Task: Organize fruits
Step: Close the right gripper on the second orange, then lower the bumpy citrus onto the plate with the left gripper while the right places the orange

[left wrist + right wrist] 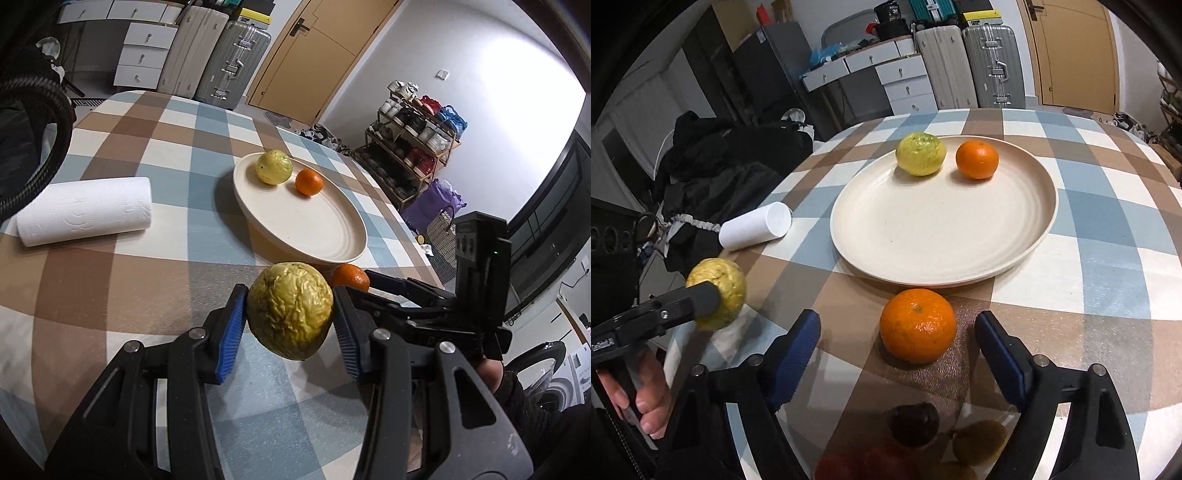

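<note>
The left gripper (290, 317) has its jaws pinching a wrinkled yellow fruit (290, 310), held clear above the checked tabletop (122, 280), on the near side of the cream plate (317, 229). The right gripper (897, 347) hangs with its jaws spread wide on either side of a loose orange (918, 325), which sits on the cloth just in front of the plate's near rim; the blue pads have not touched it.

To my eye the step in hand is carrying the wrinkled fruit over to the plate. It looks soft and shrivelled, so I would keep the squeeze light, lift it over the rim rather than drag it across, and set it down low so it does not roll. There is plenty of bare plate toward the front: a smoother yellow-green fruit (921, 154) and a second orange (977, 159) sit close together at the far edge, not touching.

The right jaws should close evenly on the loose orange's widest part, since a round fruit could squirt forward against the rim.

A roll of paper towel (85, 210) lies on its side well left of the plate, out of the path. A few darker fruits (914, 424) show blurred near the lower edge of the right wrist view; I cannot tell what they are. The two grippers are near each other, so they could bump if both move in at once.
</note>
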`<state>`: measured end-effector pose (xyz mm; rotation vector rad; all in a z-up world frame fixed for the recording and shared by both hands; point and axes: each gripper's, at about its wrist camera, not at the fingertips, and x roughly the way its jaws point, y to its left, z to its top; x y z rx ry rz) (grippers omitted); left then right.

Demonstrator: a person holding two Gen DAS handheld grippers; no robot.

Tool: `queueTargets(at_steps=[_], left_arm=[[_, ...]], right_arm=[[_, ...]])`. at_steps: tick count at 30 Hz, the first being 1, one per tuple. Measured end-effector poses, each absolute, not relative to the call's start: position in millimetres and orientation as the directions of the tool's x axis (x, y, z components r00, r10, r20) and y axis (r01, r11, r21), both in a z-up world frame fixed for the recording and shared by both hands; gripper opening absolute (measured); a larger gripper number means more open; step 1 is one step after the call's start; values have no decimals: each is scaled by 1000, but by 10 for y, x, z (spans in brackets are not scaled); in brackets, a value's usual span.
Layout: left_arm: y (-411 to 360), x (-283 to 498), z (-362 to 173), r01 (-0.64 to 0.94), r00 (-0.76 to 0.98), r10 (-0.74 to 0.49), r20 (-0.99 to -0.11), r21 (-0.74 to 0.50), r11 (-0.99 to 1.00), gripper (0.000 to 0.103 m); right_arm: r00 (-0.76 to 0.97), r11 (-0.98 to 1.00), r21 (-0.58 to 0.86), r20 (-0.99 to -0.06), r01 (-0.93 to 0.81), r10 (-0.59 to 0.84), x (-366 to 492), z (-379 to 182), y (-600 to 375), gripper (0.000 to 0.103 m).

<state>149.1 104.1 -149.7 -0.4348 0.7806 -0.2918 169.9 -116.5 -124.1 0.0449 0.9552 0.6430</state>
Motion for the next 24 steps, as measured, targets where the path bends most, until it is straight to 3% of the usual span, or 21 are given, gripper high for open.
queueTargets(at_steps=[5, 8, 10, 12, 24], left_arm=[[1075, 1472, -1509, 81, 676, -402, -617, -480, 873, 43], [1077, 1478, -1512, 76, 675, -403, -618, -485, 871, 43], [1069, 1486, -1498, 77, 676, -404, -617, -485, 871, 43], [1055, 1508, -1468, 81, 677, -407, -613, -488, 869, 43], [920, 1779, -1261, 123, 692, -392, -606, -436, 891, 43]], right_arm=[[417, 823, 308, -745, -477, 521, 1764, -1253, -1177, 85], [411, 824, 303, -753, -478, 515, 1751, -1256, -1172, 70], [407, 825, 299, -757, -479, 511, 1745, -1264, -1178, 51], [410, 830, 295, -760, -473, 504, 1749, -1270, -1198, 42], [457, 803, 413, -668, -431, 588, 1589, -1163, -1582, 41]])
